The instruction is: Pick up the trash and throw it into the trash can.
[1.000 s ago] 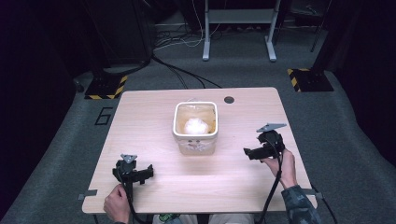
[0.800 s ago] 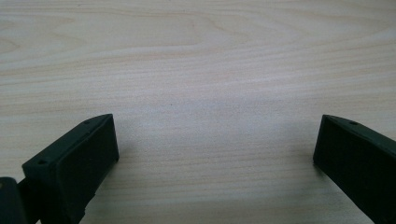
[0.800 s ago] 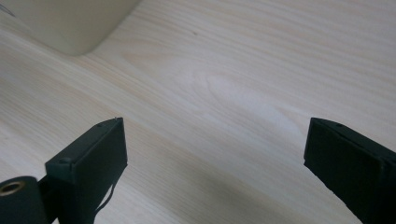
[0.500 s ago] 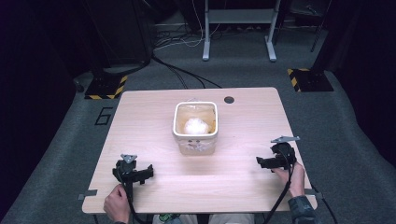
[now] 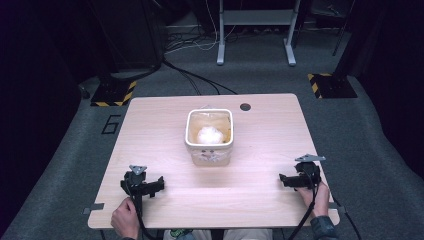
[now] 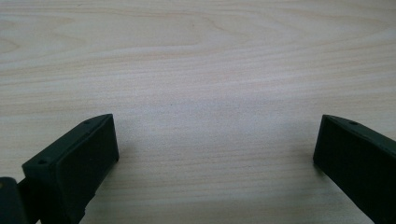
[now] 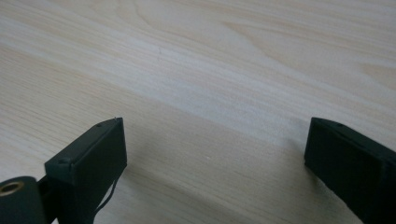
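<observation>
A white square bin (image 5: 210,155) lined with a clear bag stands in the middle of the wooden table (image 5: 250,205). A white crumpled lump (image 5: 210,135) lies inside it. My left gripper (image 5: 157,184) rests low at the front left corner, open and empty, over bare wood in the left gripper view (image 6: 217,130). My right gripper (image 5: 283,180) sits low at the front right with its jaws toward the bin. It is open, its jaws have just spread a little wider, and the right gripper view (image 7: 215,128) shows bare wood between them.
A round cable hole (image 5: 245,106) is near the table's far edge. On the dark carpet behind stand two yellow-and-black striped bases (image 5: 112,93) (image 5: 332,85) and a grey frame (image 5: 255,30), with cables (image 5: 190,75) running across the floor.
My right gripper has moved from beside the bin out to the right, toward the front edge and down close to the tabletop. The left gripper and the bin have stayed put.
</observation>
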Tool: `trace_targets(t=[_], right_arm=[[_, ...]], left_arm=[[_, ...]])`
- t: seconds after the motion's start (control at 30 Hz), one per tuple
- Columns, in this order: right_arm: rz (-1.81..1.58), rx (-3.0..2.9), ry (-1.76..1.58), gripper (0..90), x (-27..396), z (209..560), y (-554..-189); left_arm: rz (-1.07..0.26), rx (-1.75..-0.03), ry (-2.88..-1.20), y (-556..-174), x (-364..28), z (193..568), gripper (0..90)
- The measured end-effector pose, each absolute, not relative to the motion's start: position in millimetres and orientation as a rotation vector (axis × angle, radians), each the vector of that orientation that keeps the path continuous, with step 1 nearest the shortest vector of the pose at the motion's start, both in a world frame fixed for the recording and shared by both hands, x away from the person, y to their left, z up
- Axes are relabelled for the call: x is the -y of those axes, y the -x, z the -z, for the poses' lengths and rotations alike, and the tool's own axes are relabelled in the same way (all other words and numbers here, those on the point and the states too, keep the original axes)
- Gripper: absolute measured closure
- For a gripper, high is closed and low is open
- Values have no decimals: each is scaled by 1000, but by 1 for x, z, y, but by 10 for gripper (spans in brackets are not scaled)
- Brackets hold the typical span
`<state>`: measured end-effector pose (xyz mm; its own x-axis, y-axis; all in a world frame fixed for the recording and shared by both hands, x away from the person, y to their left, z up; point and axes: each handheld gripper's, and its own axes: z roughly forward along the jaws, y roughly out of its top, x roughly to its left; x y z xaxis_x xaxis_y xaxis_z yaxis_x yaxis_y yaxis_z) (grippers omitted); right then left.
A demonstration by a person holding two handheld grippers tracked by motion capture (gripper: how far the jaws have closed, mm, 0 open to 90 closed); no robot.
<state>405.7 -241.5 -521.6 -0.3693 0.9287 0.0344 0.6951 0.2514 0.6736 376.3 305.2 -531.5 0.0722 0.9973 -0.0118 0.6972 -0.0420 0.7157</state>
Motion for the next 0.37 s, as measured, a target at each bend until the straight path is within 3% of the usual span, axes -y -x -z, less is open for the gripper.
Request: trace_targets(t=[0.37], right_arm=[[-888, -2104, -1439, 0, 242, 529, -403]], left_arm=[[-697, -1680, -1797, -376, -305, 532, 0]])
